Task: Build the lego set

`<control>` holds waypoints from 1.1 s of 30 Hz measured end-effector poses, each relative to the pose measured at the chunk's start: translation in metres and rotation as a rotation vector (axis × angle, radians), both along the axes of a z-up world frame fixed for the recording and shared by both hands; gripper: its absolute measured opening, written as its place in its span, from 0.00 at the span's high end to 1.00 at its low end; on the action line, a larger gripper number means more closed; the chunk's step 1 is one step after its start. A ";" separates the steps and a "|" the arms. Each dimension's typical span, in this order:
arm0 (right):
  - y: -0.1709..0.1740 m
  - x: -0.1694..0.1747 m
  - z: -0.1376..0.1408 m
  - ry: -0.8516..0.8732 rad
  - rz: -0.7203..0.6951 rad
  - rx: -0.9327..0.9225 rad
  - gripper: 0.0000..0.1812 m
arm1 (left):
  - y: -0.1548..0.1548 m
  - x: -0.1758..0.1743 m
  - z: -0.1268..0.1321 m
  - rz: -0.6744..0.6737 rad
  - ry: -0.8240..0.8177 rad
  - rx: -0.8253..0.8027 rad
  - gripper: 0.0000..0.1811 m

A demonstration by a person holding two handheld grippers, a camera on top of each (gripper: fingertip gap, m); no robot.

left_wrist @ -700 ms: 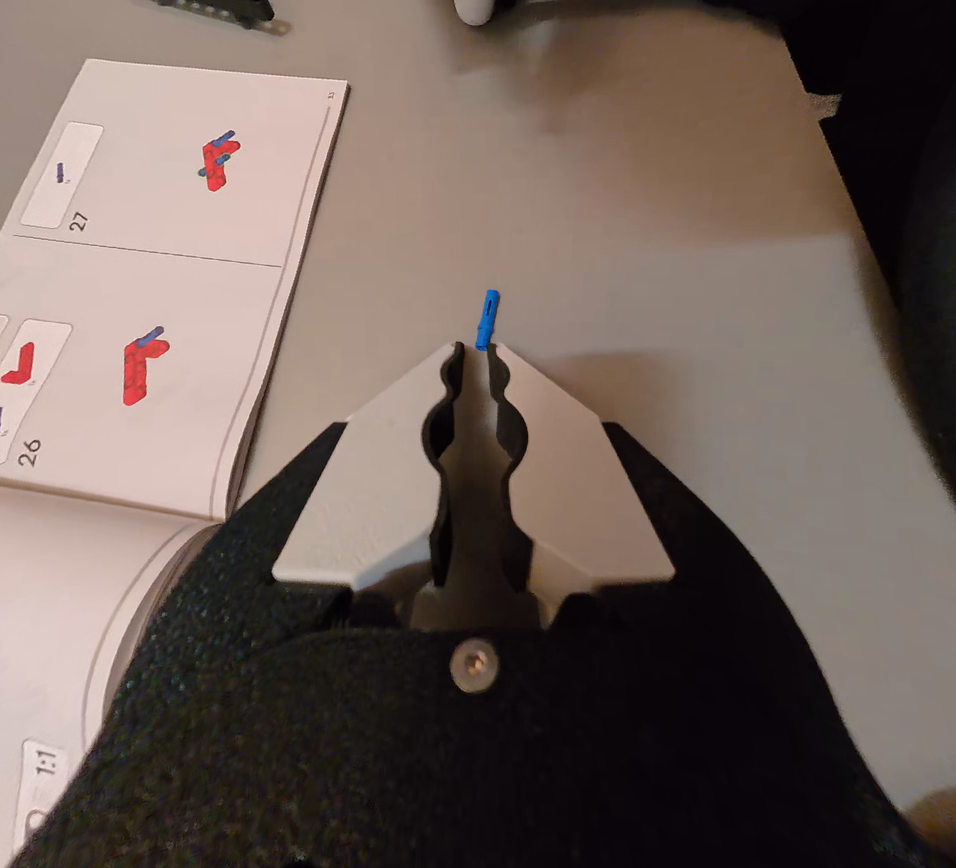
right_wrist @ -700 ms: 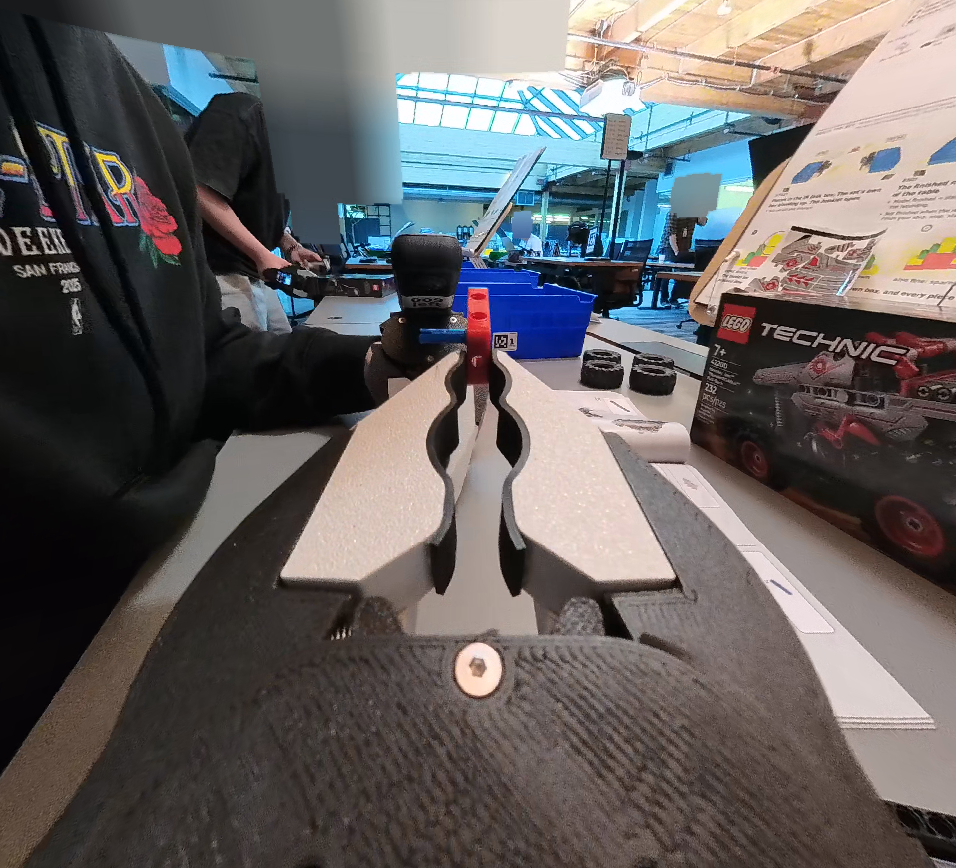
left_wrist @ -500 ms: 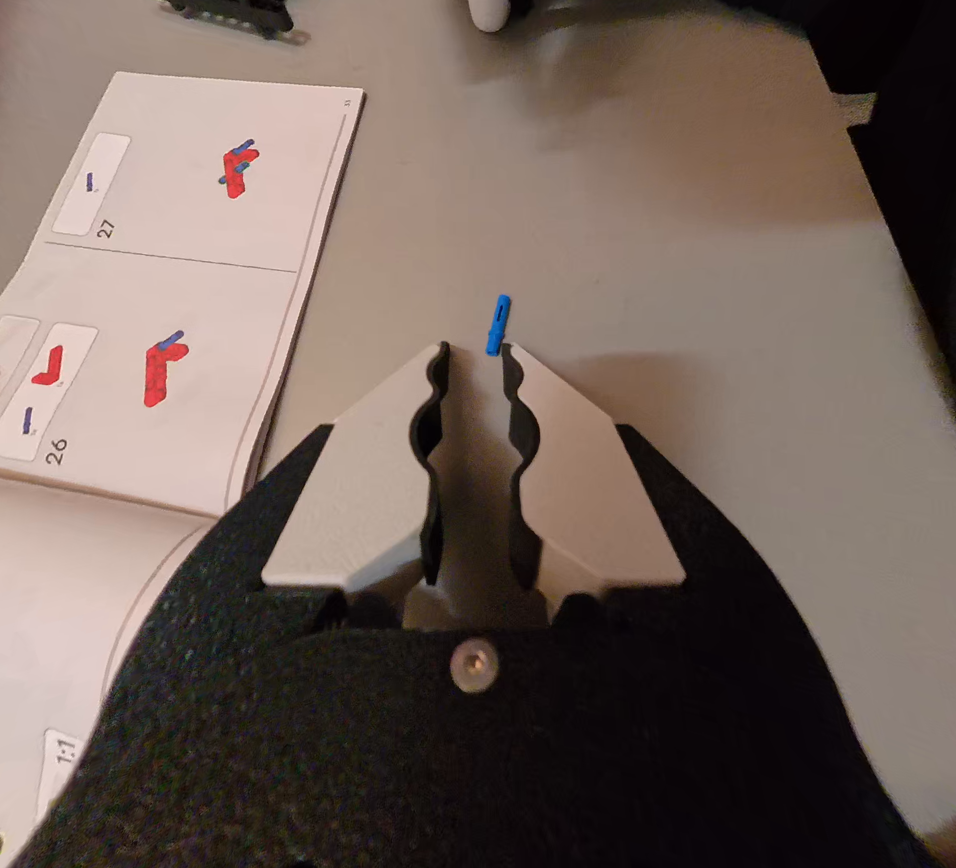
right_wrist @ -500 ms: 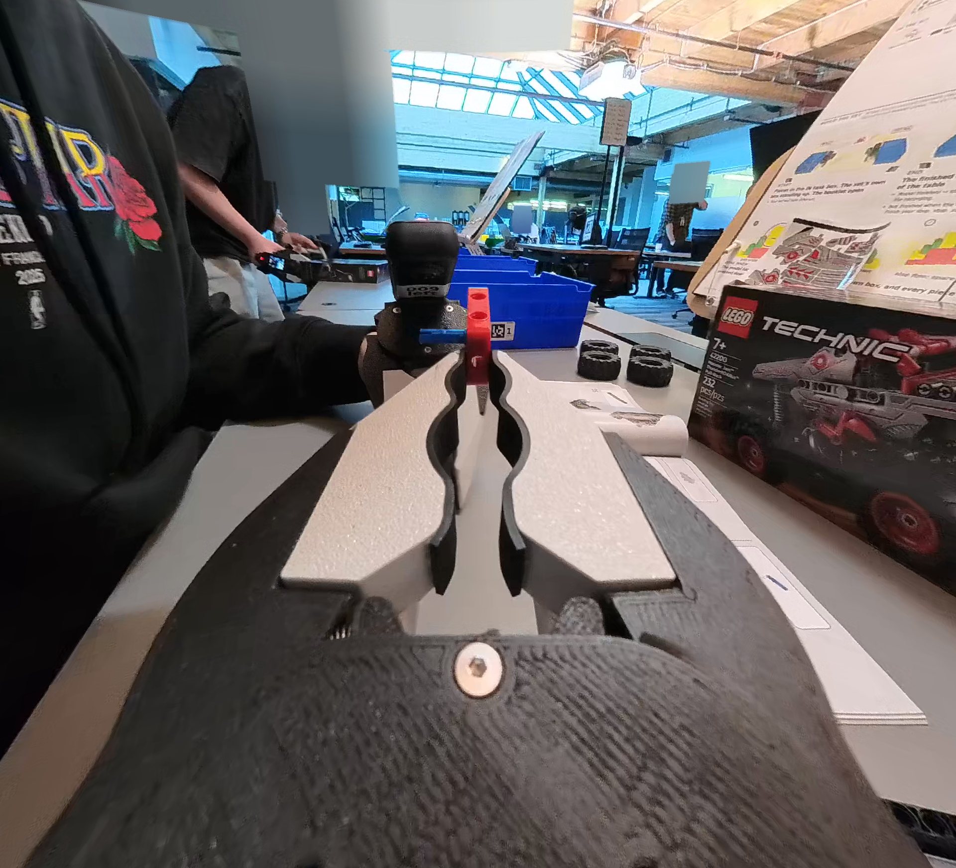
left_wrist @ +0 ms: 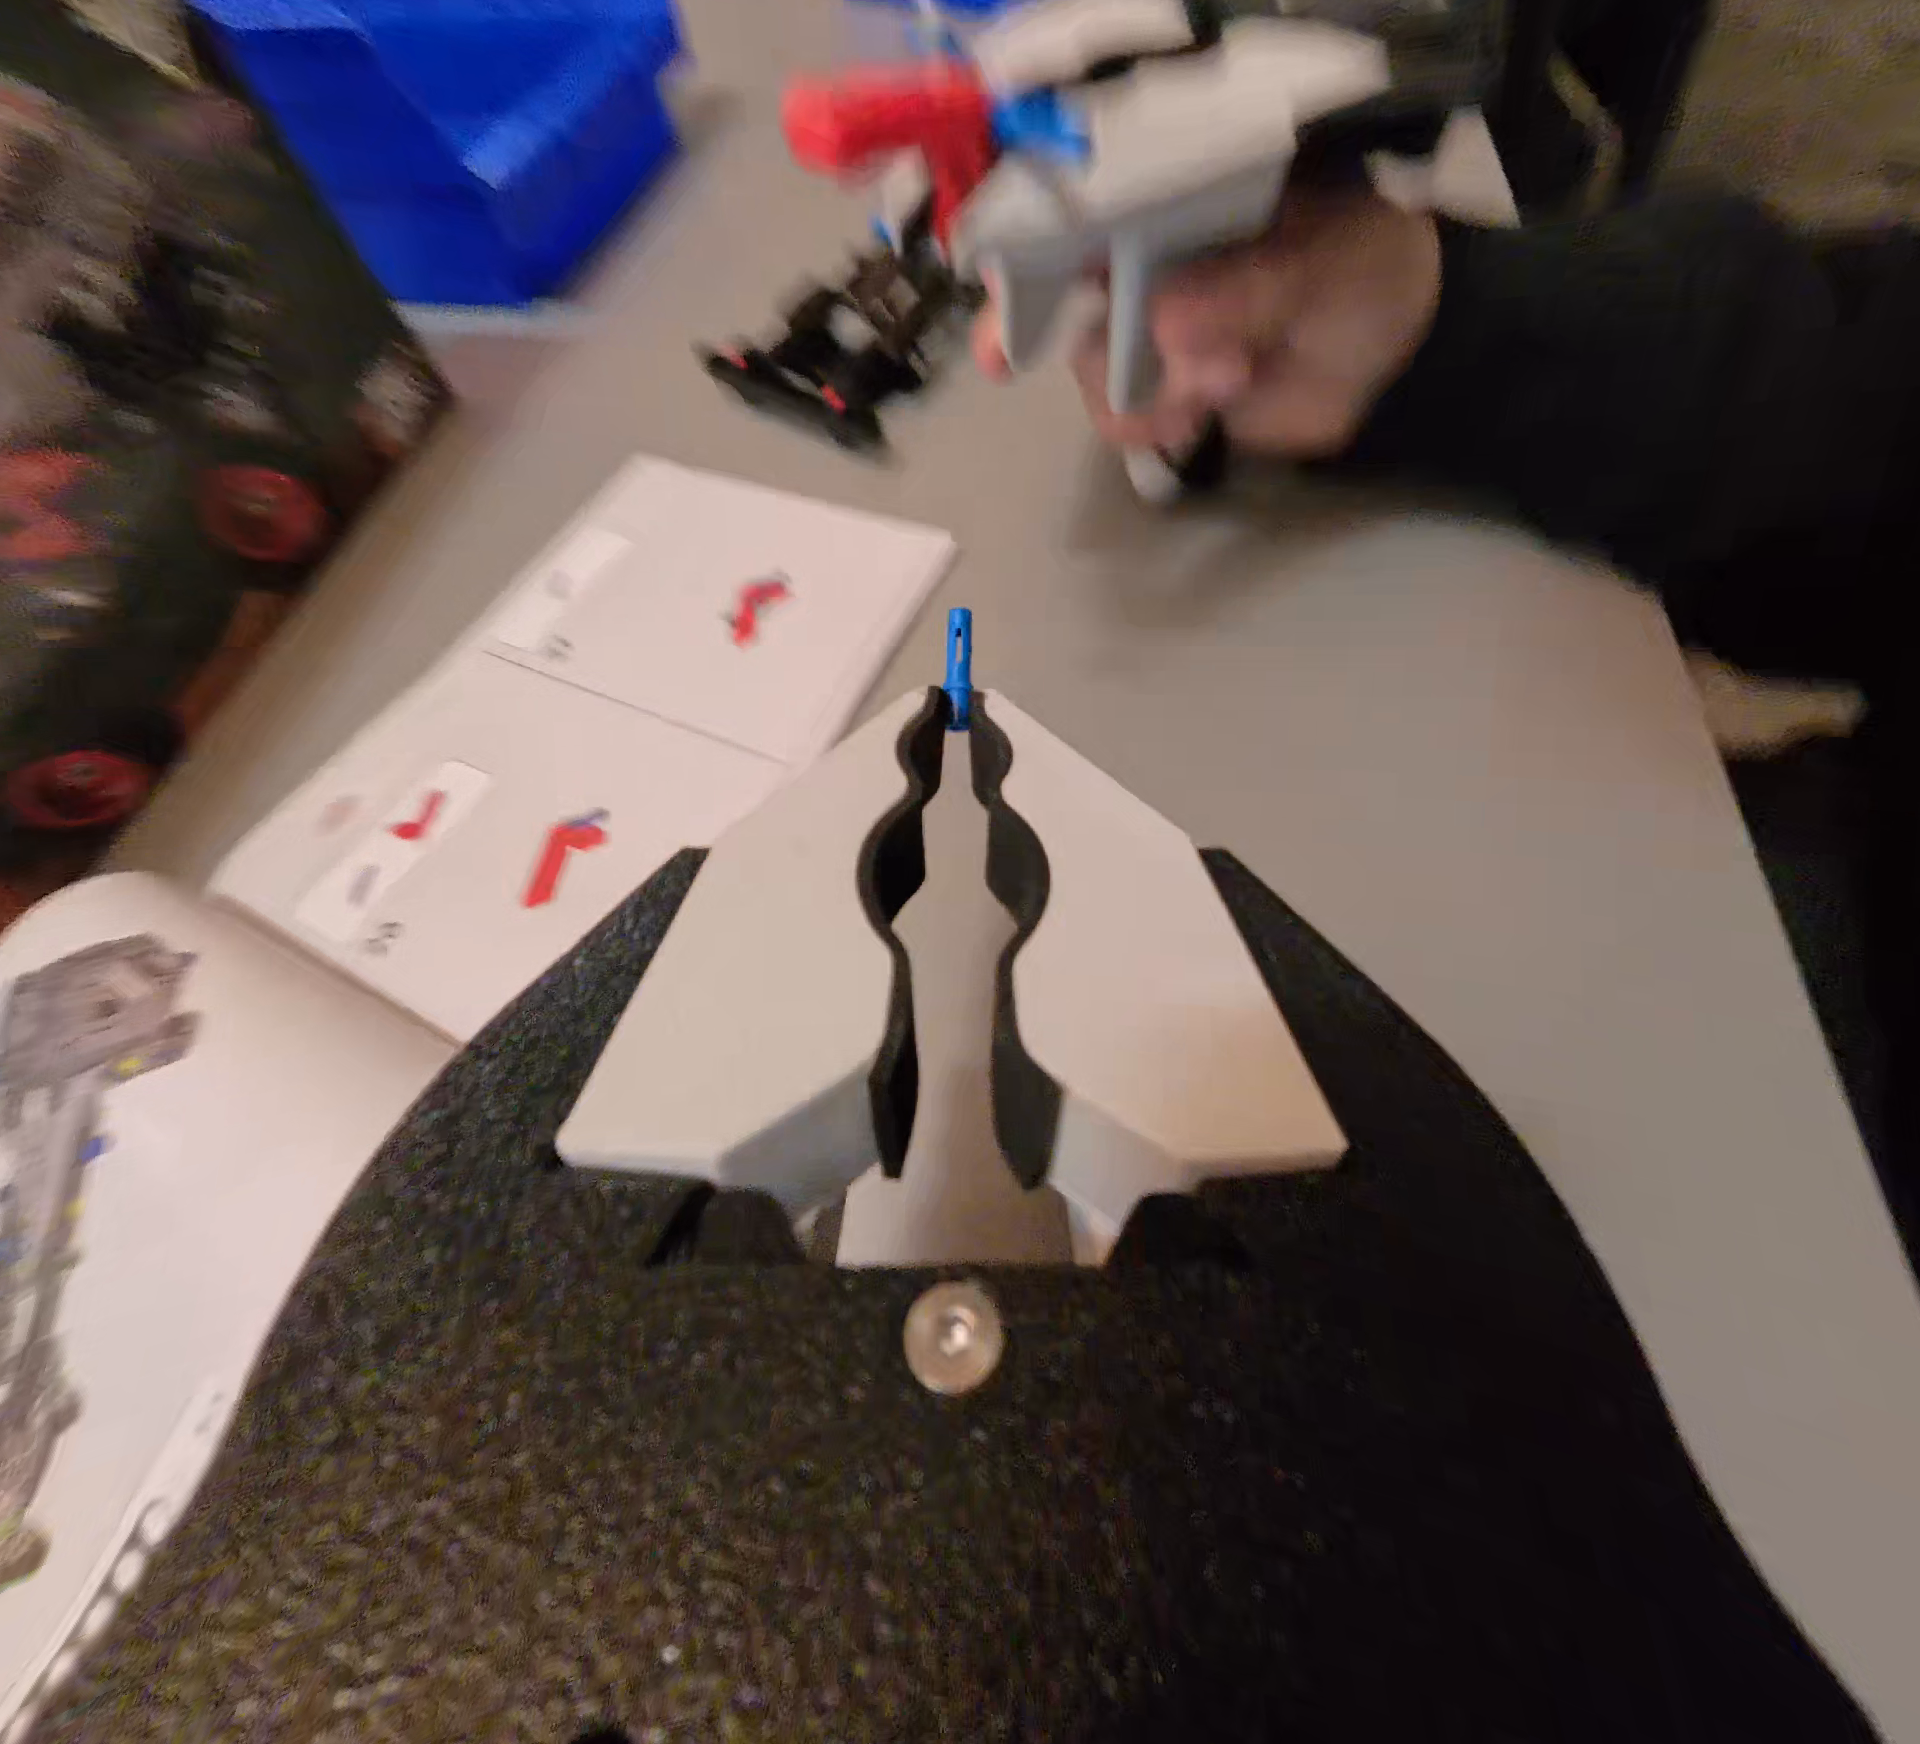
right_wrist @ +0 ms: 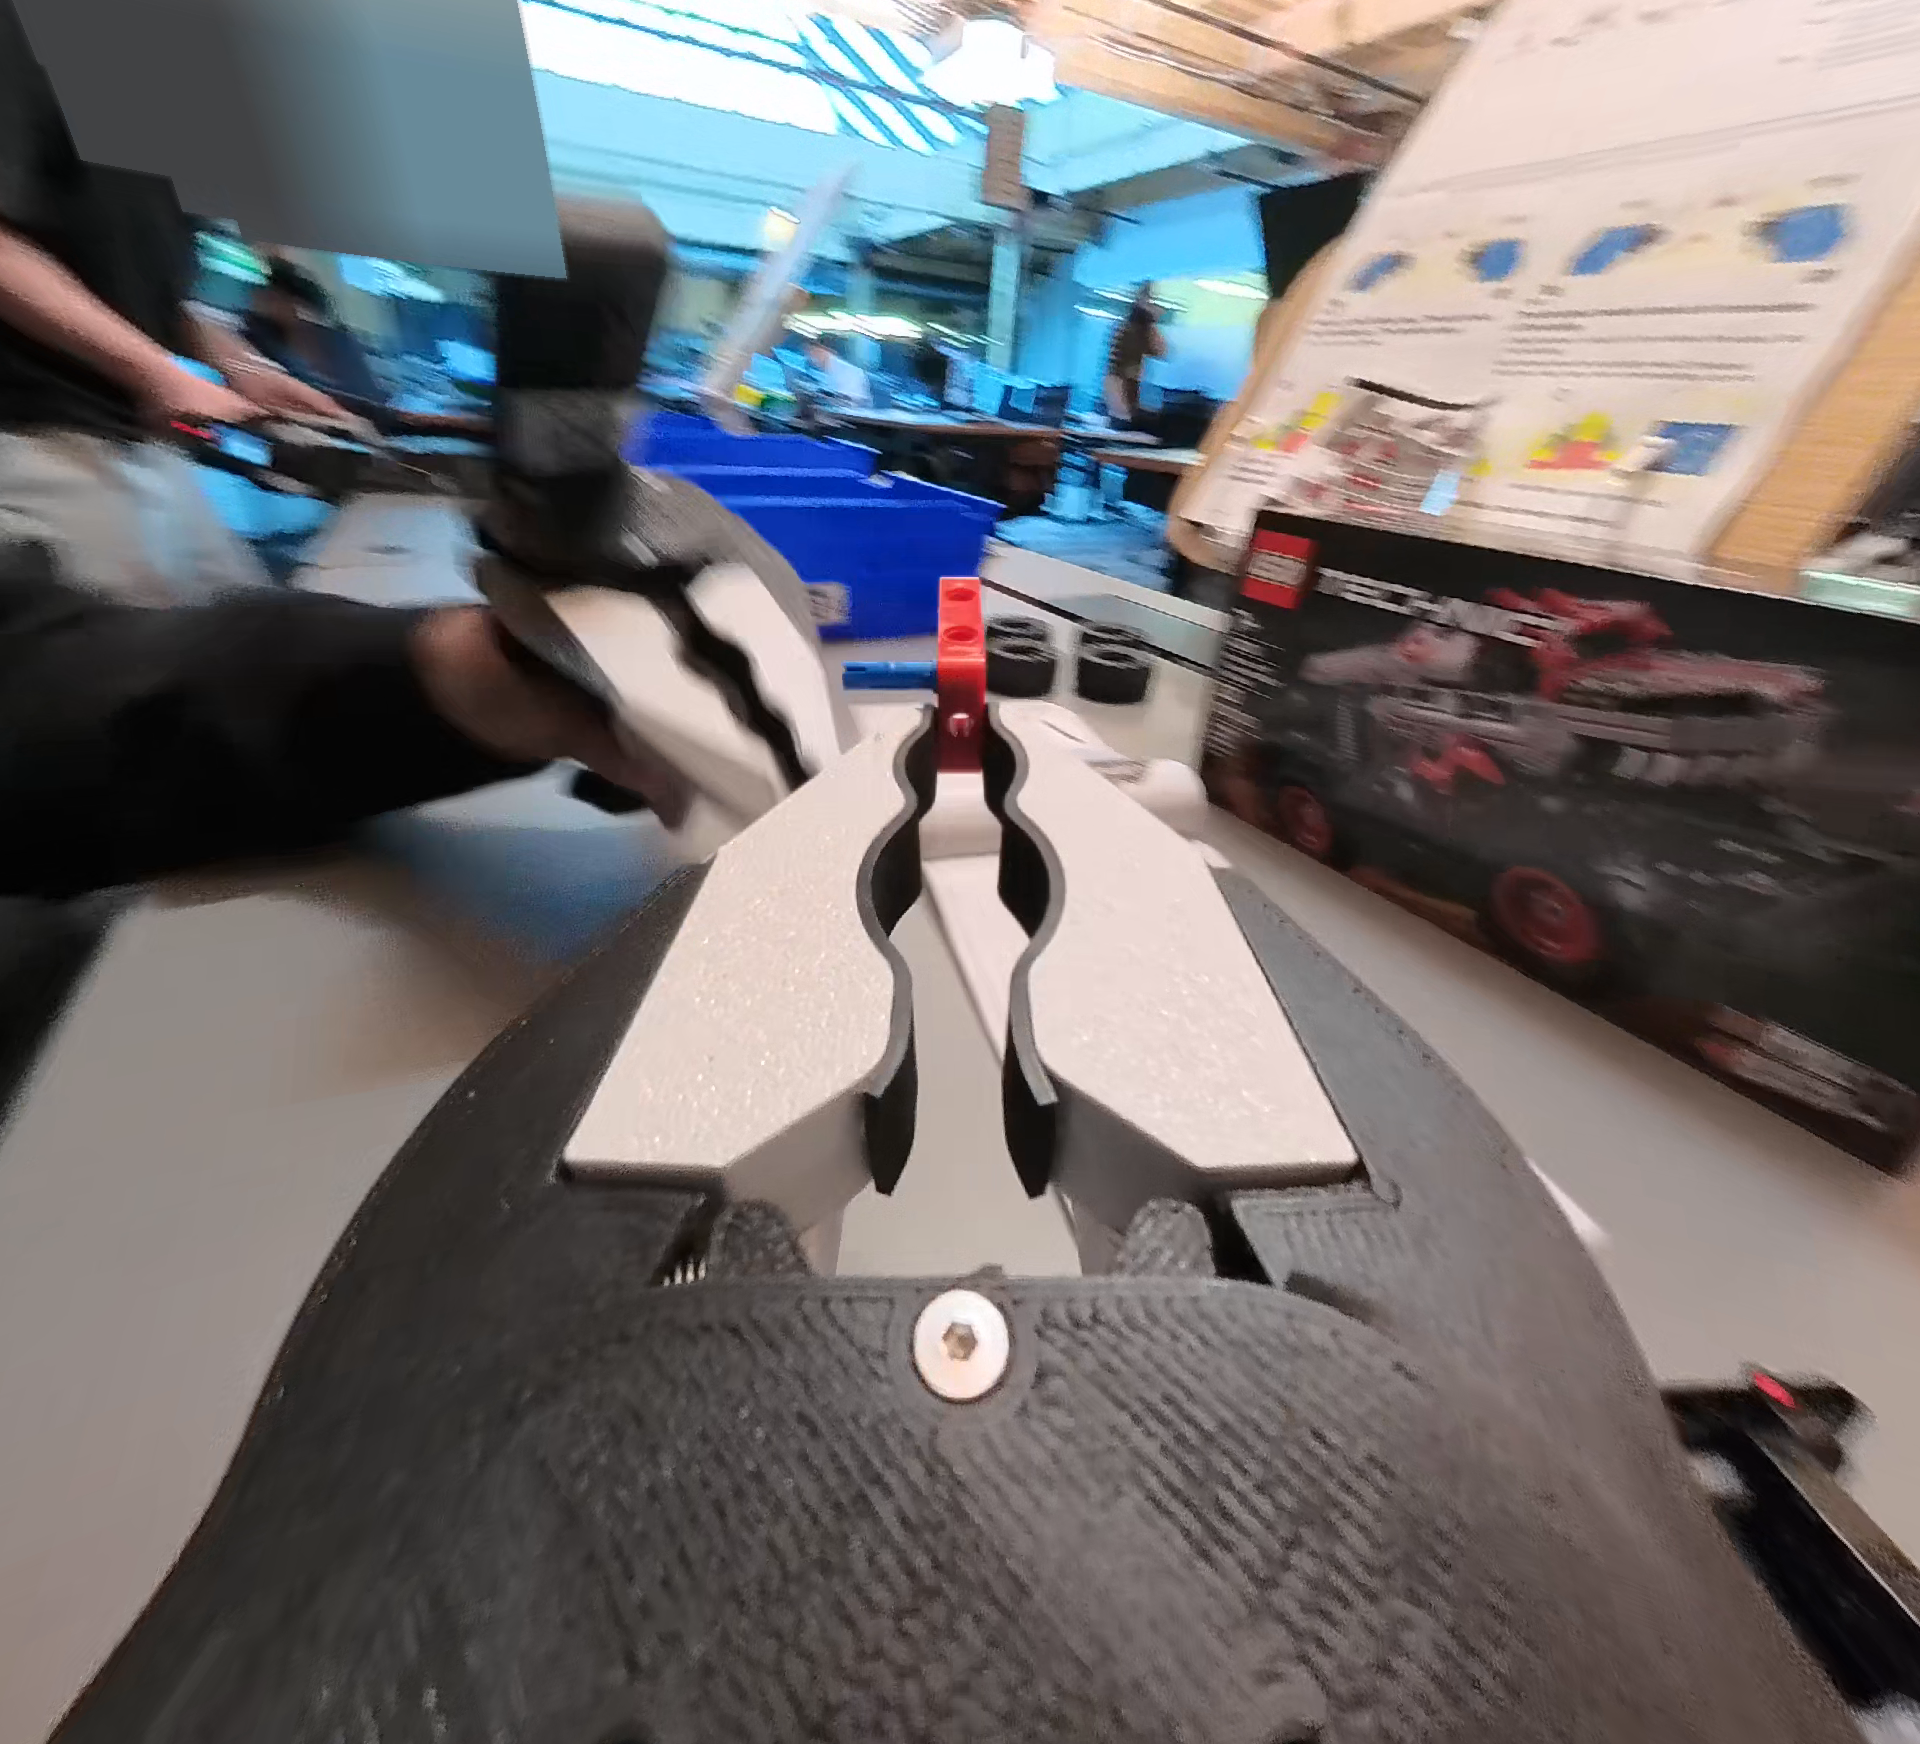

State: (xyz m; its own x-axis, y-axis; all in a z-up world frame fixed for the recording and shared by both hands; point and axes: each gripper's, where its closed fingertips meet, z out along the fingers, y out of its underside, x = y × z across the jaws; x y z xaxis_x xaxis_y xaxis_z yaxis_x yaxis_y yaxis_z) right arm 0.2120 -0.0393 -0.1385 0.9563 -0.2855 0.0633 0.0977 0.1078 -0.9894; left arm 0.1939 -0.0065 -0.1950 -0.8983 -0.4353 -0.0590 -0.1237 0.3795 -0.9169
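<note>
While pinched, blue pin [left_wrist: 957,664] pts fwd — red beam [right_wrist: 958,676] upright

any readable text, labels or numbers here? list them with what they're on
I don't quote writing; this is what bears it:
Black set box: brand logo and white lettering along the top edge, legible.
Poster board behind it: printed lines, blurred.
Instruction booklet: step numbers, blurred.
Blue bin: small tag, blurred.
</note>
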 end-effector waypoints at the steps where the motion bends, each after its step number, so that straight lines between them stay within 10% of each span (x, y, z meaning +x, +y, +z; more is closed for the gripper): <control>1: 0.001 0.004 -0.002 -0.004 -0.038 -0.018 0.97 | 0.002 0.006 0.014 0.067 -0.030 -0.045 0.99; 9: 0.010 0.029 -0.015 -0.095 -0.363 -0.170 0.97 | 0.004 0.021 0.039 0.280 -0.095 -0.169 0.99; 33: 0.032 0.027 -0.033 -0.316 -0.448 -0.426 0.97 | 0.012 0.031 0.025 0.334 -0.014 -0.196 1.00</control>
